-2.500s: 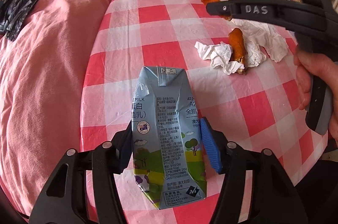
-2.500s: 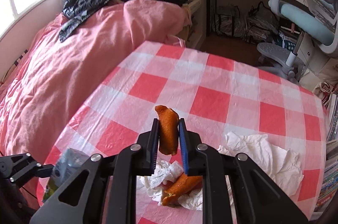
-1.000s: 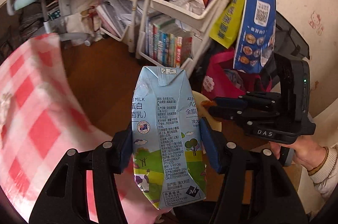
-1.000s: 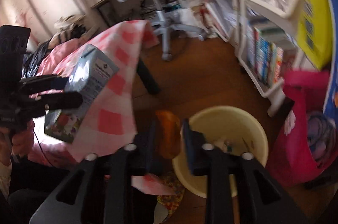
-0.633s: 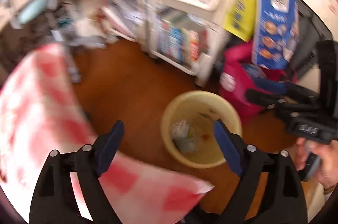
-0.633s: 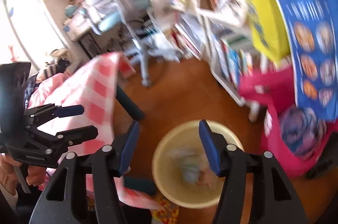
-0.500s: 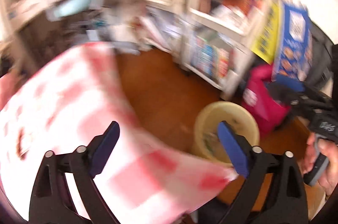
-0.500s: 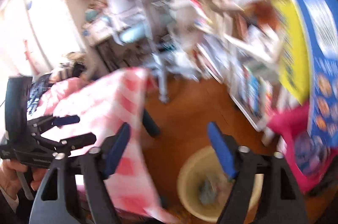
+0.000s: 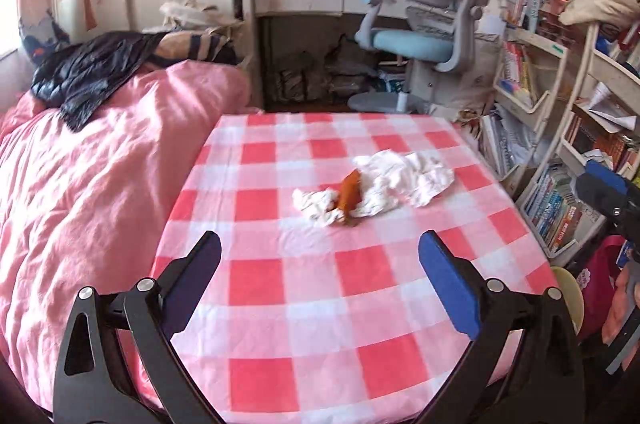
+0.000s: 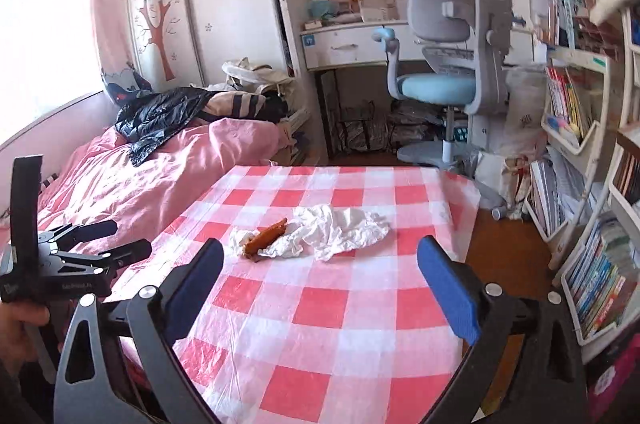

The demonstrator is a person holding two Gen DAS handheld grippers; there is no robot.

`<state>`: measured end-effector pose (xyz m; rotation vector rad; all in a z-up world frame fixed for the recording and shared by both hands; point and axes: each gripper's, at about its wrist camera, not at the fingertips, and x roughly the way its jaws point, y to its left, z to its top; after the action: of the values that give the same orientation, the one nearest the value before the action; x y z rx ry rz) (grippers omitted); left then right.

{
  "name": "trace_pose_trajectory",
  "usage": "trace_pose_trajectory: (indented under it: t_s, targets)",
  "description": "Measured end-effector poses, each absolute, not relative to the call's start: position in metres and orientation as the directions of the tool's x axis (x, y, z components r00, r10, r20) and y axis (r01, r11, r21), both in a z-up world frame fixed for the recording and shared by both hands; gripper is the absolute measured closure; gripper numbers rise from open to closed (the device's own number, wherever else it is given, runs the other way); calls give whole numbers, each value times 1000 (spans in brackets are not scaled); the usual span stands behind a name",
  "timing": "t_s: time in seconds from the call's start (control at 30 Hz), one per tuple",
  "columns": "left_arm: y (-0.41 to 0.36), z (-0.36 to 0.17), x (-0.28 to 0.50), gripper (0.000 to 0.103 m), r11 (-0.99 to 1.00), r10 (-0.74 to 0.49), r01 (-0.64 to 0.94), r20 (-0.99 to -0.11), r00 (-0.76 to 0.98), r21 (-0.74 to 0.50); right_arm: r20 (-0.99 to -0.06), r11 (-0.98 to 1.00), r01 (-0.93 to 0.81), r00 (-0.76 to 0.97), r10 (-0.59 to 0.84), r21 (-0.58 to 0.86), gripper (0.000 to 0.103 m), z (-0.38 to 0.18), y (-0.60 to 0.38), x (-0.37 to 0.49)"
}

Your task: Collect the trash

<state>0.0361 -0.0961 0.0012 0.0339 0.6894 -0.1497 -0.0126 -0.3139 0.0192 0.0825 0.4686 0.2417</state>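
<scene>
The peel (image 9: 349, 193) lies on the tissue (image 9: 400, 176), long axis running near-left to far-right. Left gripper (image 9: 320, 264) jaws opening, right gripper (image 10: 320, 270) jaws opening, both empty.

Crumpled white tissue (image 9: 400, 180) and orange peel (image 9: 349, 191) (lying across it) mid-table on the checked cloth (image 9: 304, 288)

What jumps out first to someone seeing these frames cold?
The red-and-white checked tablecloth fills the middle of both views, and near its centre sits the only litter: crumpled white tissues with an orange peel lying on them. Both the left gripper and the right gripper frame it with nothing between the fingers; the right gripper's jaws are opening. A pink duvet borders the table on the left.
</scene>
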Motion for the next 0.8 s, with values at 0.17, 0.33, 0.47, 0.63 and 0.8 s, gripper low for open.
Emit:
trace_pose_trajectory:
  t_s: [0.17, 0.33, 0.47, 0.63, 0.8]
  targets:
    - [-52, 4, 47, 8, 999, -27, 50, -608, 793, 20, -482, 977, -207, 852, 205, 50, 9, 12, -298, 2]
    - [-34, 1, 49, 8, 1000, -23, 11, -613, 789, -23, -533, 985, -156, 828, 174, 80, 9, 2, -304, 14]
    - [-35, -1, 48, 8, 1000, -21, 9, -623, 782, -22, -549, 989, -119, 822, 149, 90, 9, -1, -314, 14]
    - [-38, -4, 50, 8, 1000, -28, 15, -629, 777, -26, -558, 991, -107, 819, 134, 81, 9, -1, -316, 14]
    - [-43, -7, 52, 8, 999, -34, 30, -636, 771, -16, -573, 991, -131, 810, 125, 30, 9, -2, -306, 16]
